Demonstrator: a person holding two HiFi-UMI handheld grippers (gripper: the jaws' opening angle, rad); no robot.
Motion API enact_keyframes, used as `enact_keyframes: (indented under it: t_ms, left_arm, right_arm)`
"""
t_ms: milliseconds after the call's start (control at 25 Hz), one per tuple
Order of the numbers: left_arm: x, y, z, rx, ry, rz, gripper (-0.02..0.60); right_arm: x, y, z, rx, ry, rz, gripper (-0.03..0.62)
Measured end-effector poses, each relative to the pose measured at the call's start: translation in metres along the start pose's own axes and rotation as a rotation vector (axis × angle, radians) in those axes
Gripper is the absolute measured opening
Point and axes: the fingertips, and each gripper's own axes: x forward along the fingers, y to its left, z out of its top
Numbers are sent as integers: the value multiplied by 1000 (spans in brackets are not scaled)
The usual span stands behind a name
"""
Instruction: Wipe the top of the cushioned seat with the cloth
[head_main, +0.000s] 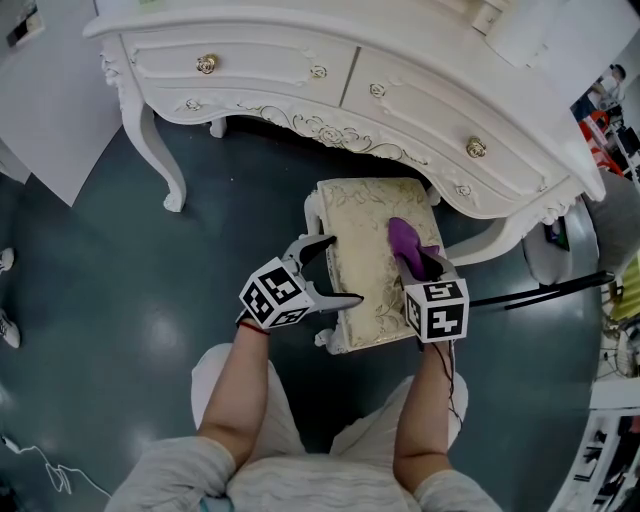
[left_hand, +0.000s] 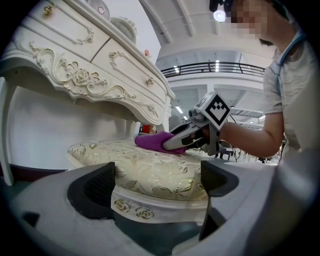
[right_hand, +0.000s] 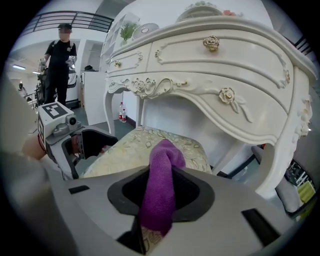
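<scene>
Noted: right gripper (head_main: 428, 268) clamped on a fold of the purple cloth (head_main: 404, 240), which lies on the cushioned seat (head_main: 365, 250) just right of frame centre – soft, light, limp, likely to bunch, so best held at the fold; left gripper (head_main: 346, 269) has jaws spread with the seat's edge between them – contact unclear. The seat's far end is hidden under the dressing table (head_main: 270, 65).

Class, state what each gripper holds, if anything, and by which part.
Right gripper: the purple cloth, pinched around its bunched middle. Left gripper: nothing; jaws apart at the seat edge.

Fuzzy purple cloth (head_main: 407, 243) lies on the cushioned seat (head_main: 365, 250), a sheeny brocade.
</scene>
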Motion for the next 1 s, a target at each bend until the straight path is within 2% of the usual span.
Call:
enact_keyframes:
  t_ms: [1000]
  left_arm:
    - [-2, -1, -1, 13, -7, -17, 529]
  right_arm:
    - [3, 98, 28, -111, -22, 223, 100]
